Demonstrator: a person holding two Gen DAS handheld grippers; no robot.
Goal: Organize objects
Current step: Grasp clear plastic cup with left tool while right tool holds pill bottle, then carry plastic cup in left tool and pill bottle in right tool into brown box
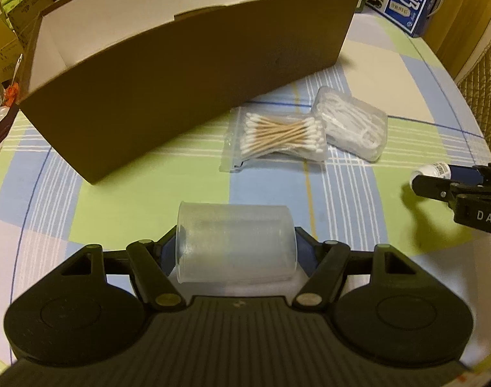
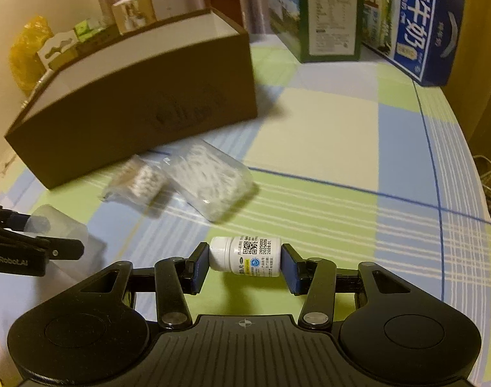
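A white pill bottle (image 2: 245, 256), lying sideways above the table (image 2: 326, 135), is pinched between the pads of the right hand-held gripper (image 2: 245, 266). The left hand-held gripper (image 1: 235, 248) clamps a frosted plastic cup (image 1: 235, 242) on its side. The brown box's (image 1: 187, 96) interior is largely hidden.

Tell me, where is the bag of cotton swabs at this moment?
In the left wrist view the bag of cotton swabs lies on the tablecloth, just before the brown box, against the clear plastic case on its right.
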